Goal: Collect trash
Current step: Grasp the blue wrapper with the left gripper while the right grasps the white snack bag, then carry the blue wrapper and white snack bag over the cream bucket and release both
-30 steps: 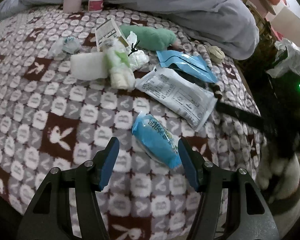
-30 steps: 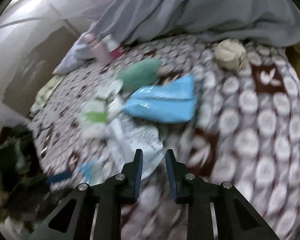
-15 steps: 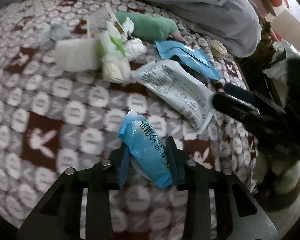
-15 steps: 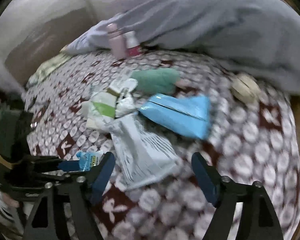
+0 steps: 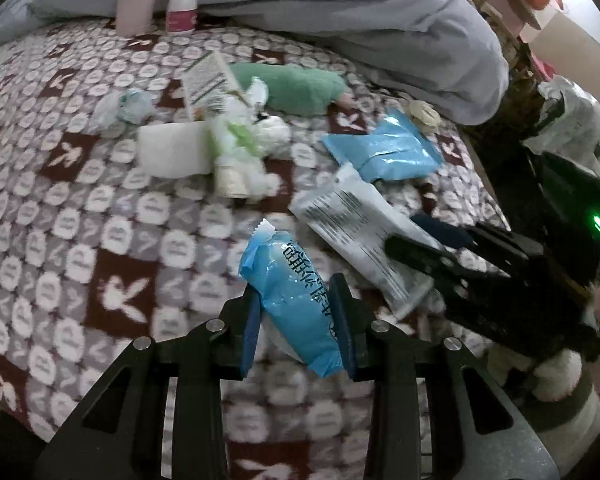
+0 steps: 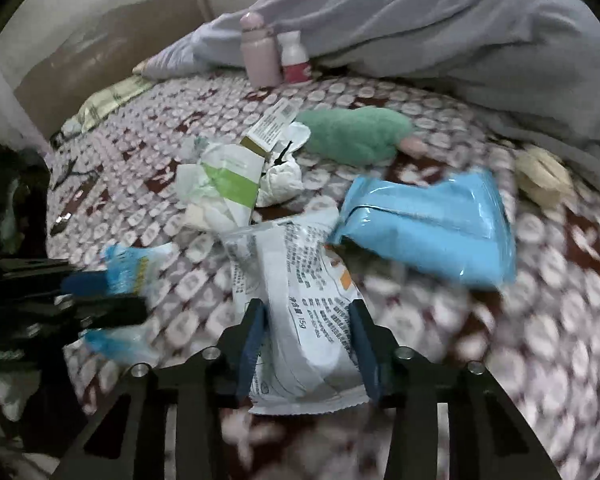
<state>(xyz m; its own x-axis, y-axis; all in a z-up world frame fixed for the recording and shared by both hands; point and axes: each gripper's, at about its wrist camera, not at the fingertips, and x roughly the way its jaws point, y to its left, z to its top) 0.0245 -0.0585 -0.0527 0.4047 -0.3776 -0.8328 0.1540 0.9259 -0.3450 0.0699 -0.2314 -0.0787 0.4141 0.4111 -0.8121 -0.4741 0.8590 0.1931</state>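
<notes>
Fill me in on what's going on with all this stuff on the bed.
A person is clearing trash off the patterned bedspread with two handheld grippers. The left gripper is closed on a small crinkly blue plastic packet. The right gripper straddles a white printed plastic wrapper. Other wrappers and tissues lie on the bed.

A small blue packet (image 5: 296, 300) with dark print sits tilted between the left tongs (image 5: 298, 326), pinched at its lower half. A white printed wrapper (image 6: 300, 304) lies flat on the bed, its near end between the right tongs (image 6: 310, 340).
</notes>
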